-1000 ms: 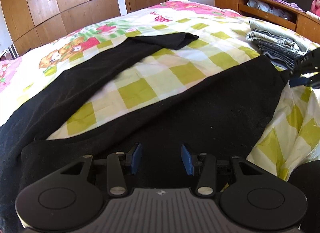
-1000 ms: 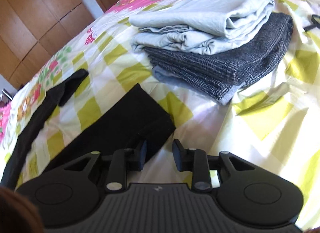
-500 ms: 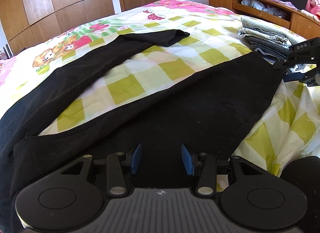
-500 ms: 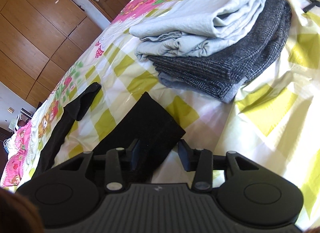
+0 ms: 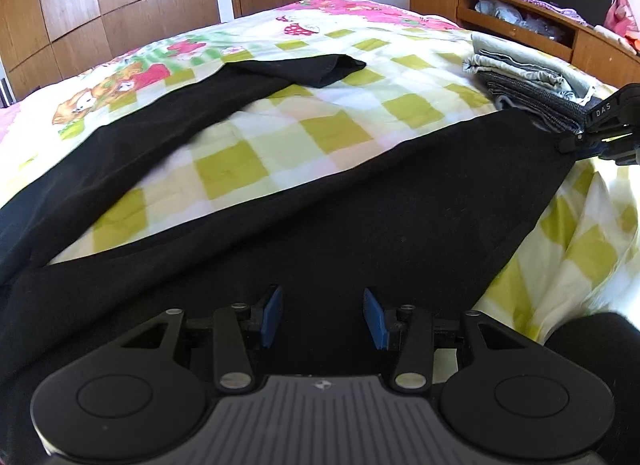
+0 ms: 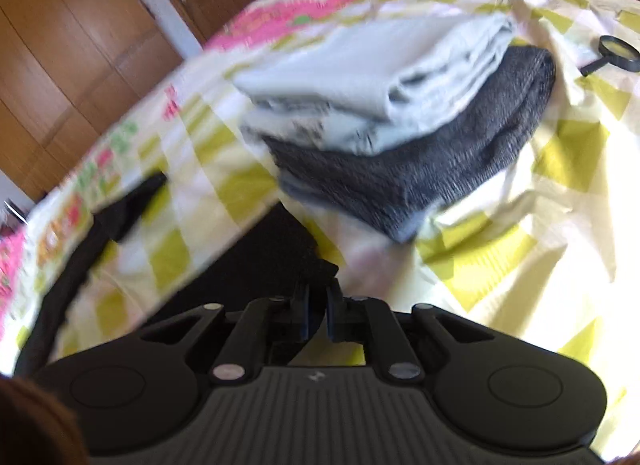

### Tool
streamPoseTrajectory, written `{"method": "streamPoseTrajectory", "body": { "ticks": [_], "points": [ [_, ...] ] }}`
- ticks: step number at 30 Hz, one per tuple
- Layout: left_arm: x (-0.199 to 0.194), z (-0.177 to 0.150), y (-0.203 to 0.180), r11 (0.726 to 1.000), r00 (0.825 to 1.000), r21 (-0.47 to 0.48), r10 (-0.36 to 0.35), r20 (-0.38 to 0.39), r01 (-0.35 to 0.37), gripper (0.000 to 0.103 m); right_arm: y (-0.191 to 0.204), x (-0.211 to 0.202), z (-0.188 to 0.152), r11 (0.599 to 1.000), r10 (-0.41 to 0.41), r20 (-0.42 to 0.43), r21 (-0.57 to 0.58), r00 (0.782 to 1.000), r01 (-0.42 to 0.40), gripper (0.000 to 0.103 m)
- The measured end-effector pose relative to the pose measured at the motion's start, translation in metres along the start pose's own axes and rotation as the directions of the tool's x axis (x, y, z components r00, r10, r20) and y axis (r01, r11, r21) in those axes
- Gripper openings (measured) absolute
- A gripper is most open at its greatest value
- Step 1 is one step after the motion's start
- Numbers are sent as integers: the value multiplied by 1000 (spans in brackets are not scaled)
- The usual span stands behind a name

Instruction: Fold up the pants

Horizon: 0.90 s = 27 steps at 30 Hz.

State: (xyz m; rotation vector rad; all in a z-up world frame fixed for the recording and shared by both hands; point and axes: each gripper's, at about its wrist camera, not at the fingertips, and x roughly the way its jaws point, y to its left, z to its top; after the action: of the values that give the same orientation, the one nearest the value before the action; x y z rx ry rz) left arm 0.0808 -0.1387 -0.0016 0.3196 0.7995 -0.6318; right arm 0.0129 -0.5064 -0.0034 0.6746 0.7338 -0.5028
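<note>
Black pants [image 5: 360, 225] lie spread on the checked bedspread [image 5: 328, 133], their two legs forming a V. My left gripper [image 5: 323, 319] hovers open just above the near leg, nothing between its blue pads. The far leg [image 5: 160, 137] runs off to a folded-over hem [image 5: 320, 67]. At the near leg's hem, my right gripper [image 5: 576, 145] is closing its jaws. In the blurred right wrist view the right gripper [image 6: 317, 305] stands nearly shut, with the black hem corner [image 6: 280, 257] pinched between its fingers.
A stack of folded clothes [image 6: 400, 125], pale grey on dark grey, sits just beyond the hem. A magnifying glass [image 6: 616, 51] lies on the bedspread to the right. A wooden shelf unit [image 5: 500, 5] stands behind the bed, a wardrobe [image 5: 100, 5] to the left.
My right gripper's jaws have gone from open beside the hem corner to nearly shut on it, and its view has blurred. The left gripper has kept still and open.
</note>
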Motion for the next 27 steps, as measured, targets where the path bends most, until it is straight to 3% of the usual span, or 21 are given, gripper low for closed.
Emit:
{"method": "streamPoseTrajectory", "body": {
  "ticks": [2,3,7,9,11,12,14,16,19,22,24,27],
  "points": [
    [-14,-4,14,1000,999,0,23,22,-23,57,6,-6,-3,999,-32,22,-41,999,33,15],
    [-21,-6,24,999,999,3,41,33,-42,57,10,-14,-4,996,-55,59,-67,997,59,22],
    [-54,-14,79,991,988,-10,132,84,-132,61,41,-46,-11,956,-132,207,-234,970,180,22],
    [-69,-17,114,980,974,-15,197,109,-196,66,68,-57,-16,926,-75,244,-343,967,159,22],
    [-80,-20,151,961,954,-19,275,120,-275,68,112,-55,-23,862,36,184,-503,982,63,22],
    [-85,-22,171,953,946,-30,301,122,-300,69,137,-49,-27,817,91,137,-576,986,5,22],
    [-89,-23,213,941,935,-51,338,111,-334,72,198,-30,-40,691,204,14,-711,979,-134,22],
    [-87,-22,256,923,919,-54,384,89,-380,75,265,0,-54,516,268,-130,-817,955,-256,21],
    [-76,-16,323,901,901,-67,432,31,-429,80,370,59,-74,242,301,-254,-912,919,-331,21],
    [-63,-13,388,868,877,-129,480,-35,-480,80,454,116,-87,39,312,-348,-925,884,-378,22],
    [-58,-16,417,853,874,-194,480,-68,-484,80,494,148,-97,-34,298,-365,-927,882,-373,27],
    [-54,-21,442,857,892,-249,438,-110,-451,81,526,173,-104,-116,291,-395,-919,872,-377,36]
  ]
}}
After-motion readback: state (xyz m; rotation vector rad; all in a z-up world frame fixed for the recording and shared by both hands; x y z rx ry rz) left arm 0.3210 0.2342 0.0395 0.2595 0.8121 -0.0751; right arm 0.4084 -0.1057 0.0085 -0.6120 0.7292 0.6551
